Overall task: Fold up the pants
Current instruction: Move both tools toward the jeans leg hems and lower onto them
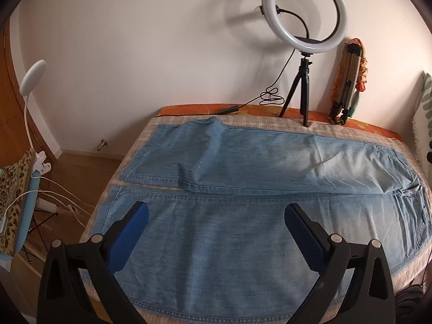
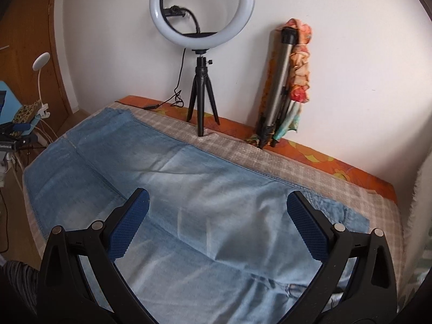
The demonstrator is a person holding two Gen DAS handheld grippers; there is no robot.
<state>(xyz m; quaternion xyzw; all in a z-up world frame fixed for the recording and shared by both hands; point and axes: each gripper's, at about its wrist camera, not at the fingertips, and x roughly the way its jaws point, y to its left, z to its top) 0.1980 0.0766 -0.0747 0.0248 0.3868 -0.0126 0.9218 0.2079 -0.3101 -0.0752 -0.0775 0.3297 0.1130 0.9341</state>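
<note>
Jeans (image 1: 243, 189) lie flat and unfolded on the checked bed cover (image 1: 345, 132), legs side by side, hems toward the left edge. Your left gripper (image 1: 216, 213) hovers over the near leg, your right gripper (image 2: 217, 202) over the upper legs; both sets of jaws are wide apart, holding nothing.

My left gripper (image 1: 216, 210) and right gripper (image 2: 217, 199) look alike: black plastic arms with triangular cut-outs, round silver screws at the joints, and blue fingers (image 2: 127, 229) with a dotted, saw-edged grip surface.
</note>
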